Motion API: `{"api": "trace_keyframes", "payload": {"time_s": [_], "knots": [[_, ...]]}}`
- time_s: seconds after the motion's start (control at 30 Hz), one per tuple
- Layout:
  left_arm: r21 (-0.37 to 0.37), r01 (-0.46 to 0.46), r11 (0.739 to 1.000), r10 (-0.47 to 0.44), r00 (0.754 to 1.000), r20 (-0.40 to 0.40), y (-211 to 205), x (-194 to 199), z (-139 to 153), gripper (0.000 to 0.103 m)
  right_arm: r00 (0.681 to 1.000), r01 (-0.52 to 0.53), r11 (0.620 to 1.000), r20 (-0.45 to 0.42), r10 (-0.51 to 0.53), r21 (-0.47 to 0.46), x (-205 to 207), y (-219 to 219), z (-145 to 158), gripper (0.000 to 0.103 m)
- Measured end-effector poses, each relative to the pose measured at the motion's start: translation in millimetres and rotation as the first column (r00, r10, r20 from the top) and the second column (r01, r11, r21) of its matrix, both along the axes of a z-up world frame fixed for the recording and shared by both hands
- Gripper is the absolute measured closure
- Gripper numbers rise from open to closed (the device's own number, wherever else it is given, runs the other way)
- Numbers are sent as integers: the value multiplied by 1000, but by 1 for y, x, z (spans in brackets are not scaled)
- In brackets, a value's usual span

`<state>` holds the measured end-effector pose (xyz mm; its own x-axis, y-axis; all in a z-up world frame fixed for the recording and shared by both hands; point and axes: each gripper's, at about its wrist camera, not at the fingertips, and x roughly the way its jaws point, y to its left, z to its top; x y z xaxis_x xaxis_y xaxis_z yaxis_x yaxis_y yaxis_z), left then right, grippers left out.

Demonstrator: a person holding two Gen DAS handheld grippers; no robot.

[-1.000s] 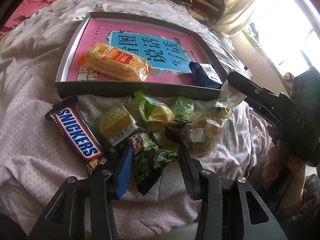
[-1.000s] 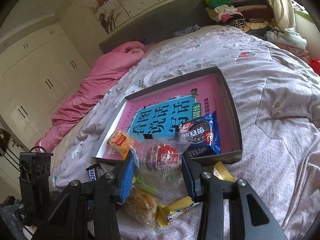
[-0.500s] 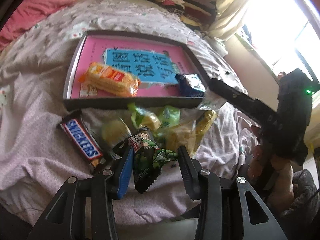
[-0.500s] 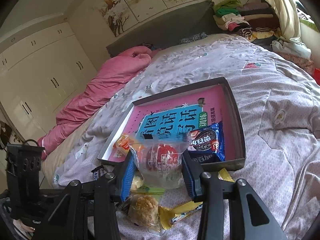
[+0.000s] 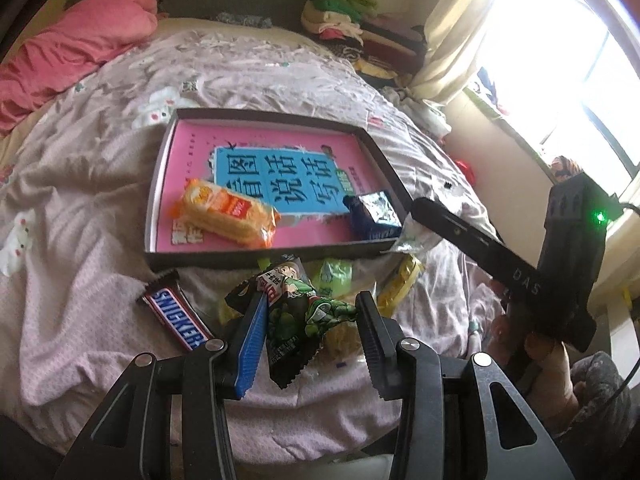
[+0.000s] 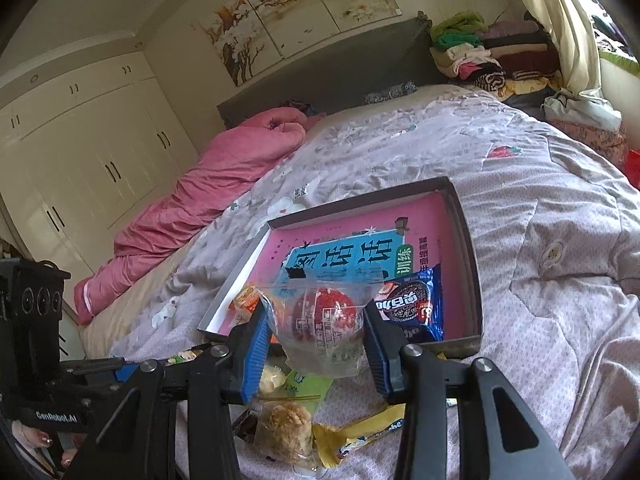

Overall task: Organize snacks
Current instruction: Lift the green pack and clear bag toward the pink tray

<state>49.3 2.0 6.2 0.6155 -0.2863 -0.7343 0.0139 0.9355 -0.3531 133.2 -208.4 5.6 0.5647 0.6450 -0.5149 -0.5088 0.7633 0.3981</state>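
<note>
A grey tray (image 5: 260, 258) with a pink book inside lies on the bed; it holds an orange cracker pack (image 5: 228, 214) and a blue Oreo pack (image 5: 374, 216). My left gripper (image 5: 310, 328) is shut on a black-green snack packet (image 5: 298, 312) and holds it above the loose pile. My right gripper (image 6: 314, 330) is shut on a clear bag with a red round snack (image 6: 324, 320), near the tray's front edge (image 6: 456, 346). The Oreo pack (image 6: 412, 304) shows just beyond it. The right gripper also shows in the left wrist view (image 5: 416, 228).
A Snickers bar (image 5: 178, 316) and several green and yellow packets (image 5: 336, 276) lie on the quilt in front of the tray. A floss bun bag (image 6: 284, 428) and a yellow wrapper (image 6: 360, 432) lie below my right gripper. Pink duvet (image 5: 60, 52) at far left.
Both grippers have risen and drawn back from the bed with their packets in them. The green packet has come up off the pile. The tray looks smaller and farther.
</note>
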Motion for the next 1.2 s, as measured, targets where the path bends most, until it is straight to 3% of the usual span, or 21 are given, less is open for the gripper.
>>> {"api": "trace_keyframes", "payload": {"time_s": [0.63,1.2], "knots": [[36,-115,993,112,991,79,35,26,15,58,997,65,997,30,-66,35,10,-15,6,59],[115,-154,981,147,987,66,44,55,-13,58,987,158,987,32,-159,33,27,-35,4,59]]}}
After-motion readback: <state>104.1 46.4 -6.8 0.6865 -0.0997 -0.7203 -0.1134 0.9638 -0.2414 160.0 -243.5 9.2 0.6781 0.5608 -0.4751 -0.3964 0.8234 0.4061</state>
